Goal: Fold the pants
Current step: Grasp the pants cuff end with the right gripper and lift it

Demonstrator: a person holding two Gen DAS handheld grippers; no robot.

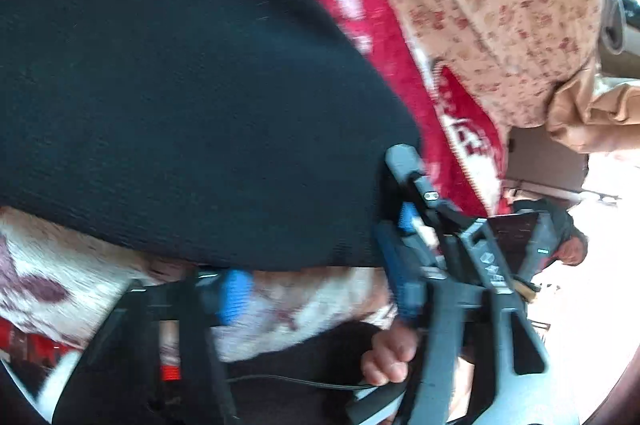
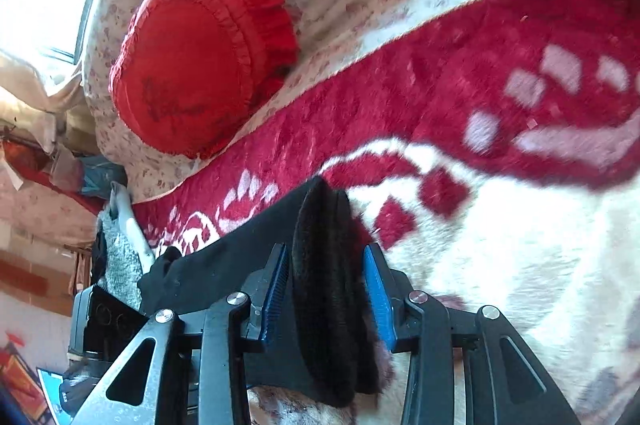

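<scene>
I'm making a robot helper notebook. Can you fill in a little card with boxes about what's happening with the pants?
garment: black pants
lying on: red and white blanket
right gripper: blue fingers around a bunched edge of the pants, gap on one side
left gripper: under the lifted pants, grip hidden
nearby: round red cushion

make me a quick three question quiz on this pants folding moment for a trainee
1. Multiple choice: what sits between the fingers of the right gripper? A) black pants B) a pillowcase C) a towel
2. True or false: the round red cushion lies apart from the pants.
3. Fill in: the right gripper's finger pads are ____ in colour.
Key: 1 A; 2 true; 3 blue
</scene>
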